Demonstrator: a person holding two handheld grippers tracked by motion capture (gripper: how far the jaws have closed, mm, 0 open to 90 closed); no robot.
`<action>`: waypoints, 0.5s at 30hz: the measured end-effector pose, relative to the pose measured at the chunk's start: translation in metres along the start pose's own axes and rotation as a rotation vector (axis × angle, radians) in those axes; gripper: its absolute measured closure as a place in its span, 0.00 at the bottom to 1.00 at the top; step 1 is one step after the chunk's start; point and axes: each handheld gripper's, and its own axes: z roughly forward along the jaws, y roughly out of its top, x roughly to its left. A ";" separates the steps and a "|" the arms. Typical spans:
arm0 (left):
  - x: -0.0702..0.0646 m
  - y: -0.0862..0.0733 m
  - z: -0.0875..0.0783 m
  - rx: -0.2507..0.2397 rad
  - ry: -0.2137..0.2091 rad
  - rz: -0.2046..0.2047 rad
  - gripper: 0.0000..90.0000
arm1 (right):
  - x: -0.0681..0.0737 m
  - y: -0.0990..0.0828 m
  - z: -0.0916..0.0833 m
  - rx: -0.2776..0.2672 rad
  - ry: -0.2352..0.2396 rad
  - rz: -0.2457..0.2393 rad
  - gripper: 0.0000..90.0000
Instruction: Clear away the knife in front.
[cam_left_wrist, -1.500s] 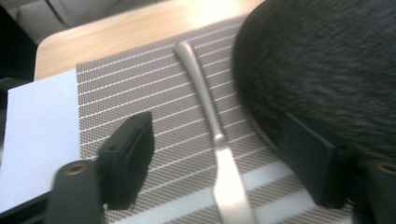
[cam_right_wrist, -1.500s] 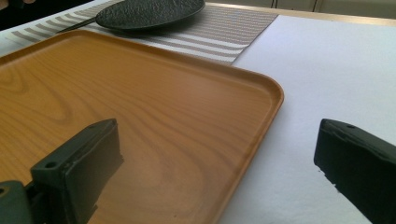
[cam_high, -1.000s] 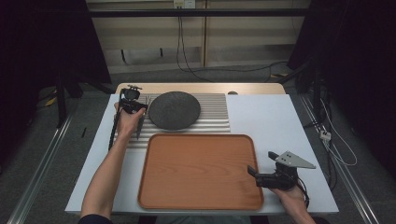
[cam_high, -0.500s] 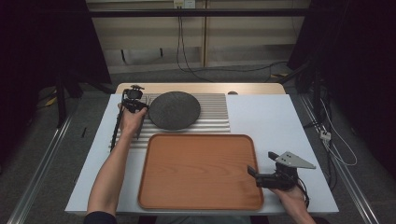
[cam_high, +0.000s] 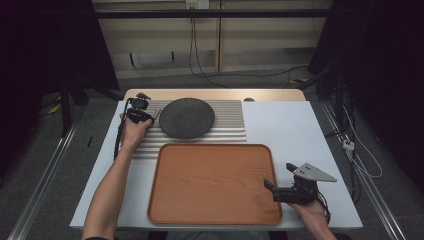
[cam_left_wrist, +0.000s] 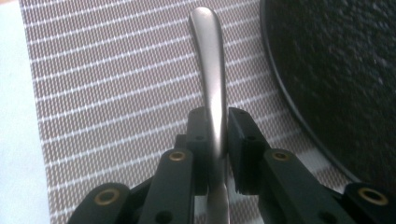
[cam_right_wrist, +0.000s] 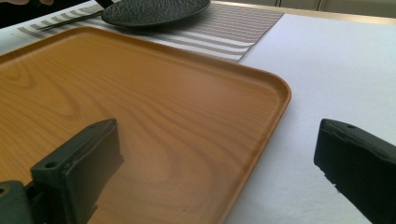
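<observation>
Lab: dark curtains (cam_high: 45, 60), trailing cables (cam_high: 200, 55)

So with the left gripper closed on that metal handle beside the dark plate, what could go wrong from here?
1. The left gripper pinches the smooth, narrow utensil handle with only the tips of its fingers; it may slip or pivot when lifted.
2. The dark plate lies close beside it, so a swing could knock it.
</observation>
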 end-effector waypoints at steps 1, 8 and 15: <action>0.001 -0.001 -0.001 0.007 -0.004 -0.001 0.88 | 0.000 0.000 0.000 -0.001 -0.001 -0.001 0.00; 0.001 -0.001 0.001 0.008 -0.006 -0.012 0.87 | -0.001 0.000 0.001 0.002 -0.001 -0.001 0.00; 0.001 0.001 0.000 0.021 -0.001 -0.023 0.88 | -0.001 0.000 0.000 0.001 -0.004 0.001 0.00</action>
